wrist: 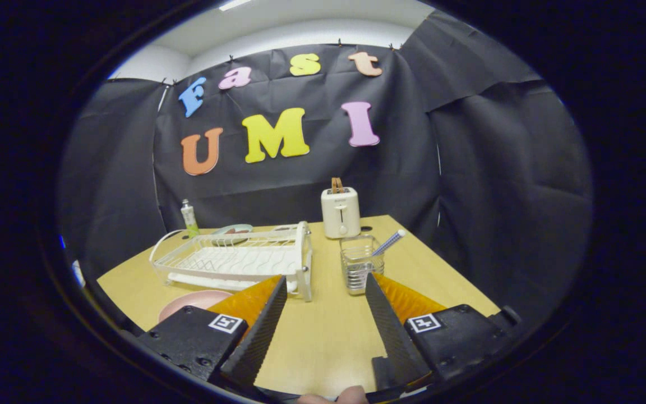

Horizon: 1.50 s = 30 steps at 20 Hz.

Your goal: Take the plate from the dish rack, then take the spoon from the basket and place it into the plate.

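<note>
Lying left of the open, empty jaws (326,283): pink plate (191,303).

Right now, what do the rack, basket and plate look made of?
Dish rack: white coated wire, probably metal, matte, thin bars. Basket: looks like fine wire mesh, see-through, possibly metal; the spoon stands in it. Pink plate: smooth, soft sheen, plastic or ceramic, can't tell. It lies on the wood-look table beside the open gripper, which holds nothing.

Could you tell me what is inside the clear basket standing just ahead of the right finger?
A spoon with a striped blue-and-white handle leans out of the basket. Its bowl end is lost behind the ribbed walls. The open gripper holds nothing.
</note>
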Available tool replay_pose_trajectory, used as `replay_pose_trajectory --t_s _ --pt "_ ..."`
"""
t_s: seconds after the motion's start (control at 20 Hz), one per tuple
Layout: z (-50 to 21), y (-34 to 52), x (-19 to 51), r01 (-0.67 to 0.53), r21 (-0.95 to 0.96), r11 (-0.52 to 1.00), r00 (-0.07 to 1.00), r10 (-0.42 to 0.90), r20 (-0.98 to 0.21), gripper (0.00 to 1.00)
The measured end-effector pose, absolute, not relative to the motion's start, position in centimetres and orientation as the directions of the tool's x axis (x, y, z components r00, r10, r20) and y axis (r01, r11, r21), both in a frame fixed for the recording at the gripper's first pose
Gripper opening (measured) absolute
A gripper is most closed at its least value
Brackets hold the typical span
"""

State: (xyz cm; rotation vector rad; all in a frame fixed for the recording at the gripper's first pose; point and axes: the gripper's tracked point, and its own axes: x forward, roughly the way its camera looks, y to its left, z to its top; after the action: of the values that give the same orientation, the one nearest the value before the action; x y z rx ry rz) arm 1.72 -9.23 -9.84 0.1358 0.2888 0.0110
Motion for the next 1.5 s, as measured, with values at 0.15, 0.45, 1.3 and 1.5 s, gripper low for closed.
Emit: replay_pose_trajectory --t_s 0.15,0.45,1.3,1.5 --pt "-10.6 -11.4 2.9 0.006 0.089 0.996 0.968 0.017 -0.252 0.92" --pt "-12.7 -13.9 8.5 -0.034 0.103 0.994 0.966 0.059 -0.253 0.92" --pt "-14.3 -14.4 16.9 -0.131 0.239 0.962 0.939 0.198 -0.282 0.66" --pt "-13.9 -14.6 17.1 -0.125 0.233 0.964 0.939 0.191 -0.286 0.53"
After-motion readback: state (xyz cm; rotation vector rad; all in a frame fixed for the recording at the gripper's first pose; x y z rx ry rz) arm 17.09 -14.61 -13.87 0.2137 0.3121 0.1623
